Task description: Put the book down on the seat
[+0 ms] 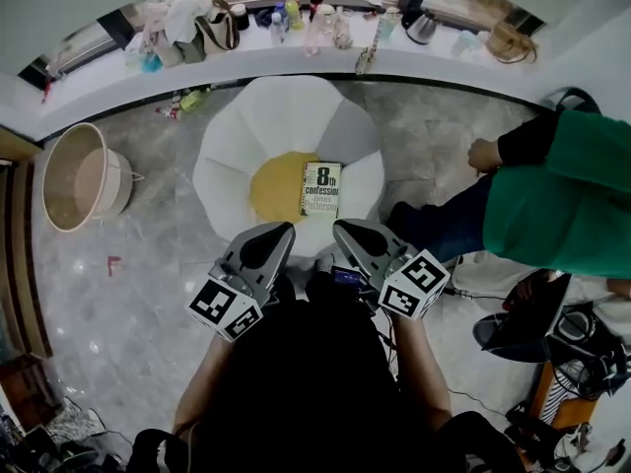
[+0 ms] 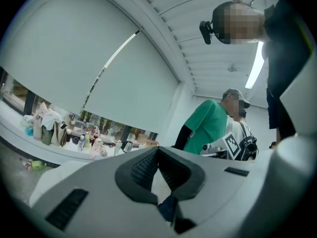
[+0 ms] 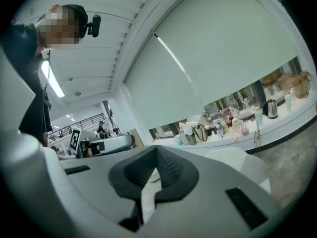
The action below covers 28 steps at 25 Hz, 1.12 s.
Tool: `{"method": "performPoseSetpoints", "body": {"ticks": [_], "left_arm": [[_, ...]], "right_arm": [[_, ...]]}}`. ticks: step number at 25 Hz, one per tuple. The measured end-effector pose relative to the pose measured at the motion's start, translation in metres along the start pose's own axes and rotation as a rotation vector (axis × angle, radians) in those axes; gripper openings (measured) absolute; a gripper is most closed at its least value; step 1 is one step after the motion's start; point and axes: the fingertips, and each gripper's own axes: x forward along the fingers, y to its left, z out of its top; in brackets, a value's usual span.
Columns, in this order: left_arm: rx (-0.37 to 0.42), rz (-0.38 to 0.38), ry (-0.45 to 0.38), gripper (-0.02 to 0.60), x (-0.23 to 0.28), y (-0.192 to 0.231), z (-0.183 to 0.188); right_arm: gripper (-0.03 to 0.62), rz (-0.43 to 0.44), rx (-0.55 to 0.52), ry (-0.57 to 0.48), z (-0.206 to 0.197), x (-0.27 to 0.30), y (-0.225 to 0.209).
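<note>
Nearest, on the person's side of the flower-shaped seat point(image 1: 286, 116), the left gripper point(image 1: 280, 232) and right gripper point(image 1: 345, 228) hang close to the body. Each has its jaws closed tip to tip on nothing, probably because nothing needs carrying. The book point(image 1: 320, 189) already lies flat on the seat, cover up, at the right edge of its yellow centre point(image 1: 274, 187). Beyond the seat runs a cluttered window ledge point(image 1: 296, 62).
</note>
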Motion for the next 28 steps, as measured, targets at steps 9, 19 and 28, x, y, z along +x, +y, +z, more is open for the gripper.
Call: {"method": "performPoseSetpoints", "body": {"ticks": [9,19,28], "left_arm": [[0.003,-0.011,0.001,0.012,-0.009,0.004,0.002],[0.006,-0.025,0.012,0.012,-0.009,0.013,0.006],[0.003,-0.036,0.015,0.012,-0.005,0.02,-0.001]], "right_arm": [[0.014,-0.026,0.008,-0.016,-0.001,-0.005,0.002],[0.014,-0.037,0.002,-0.019,0.007,0.003,0.001],[0.014,-0.051,0.009,-0.017,0.0,0.004,-0.006]]}}
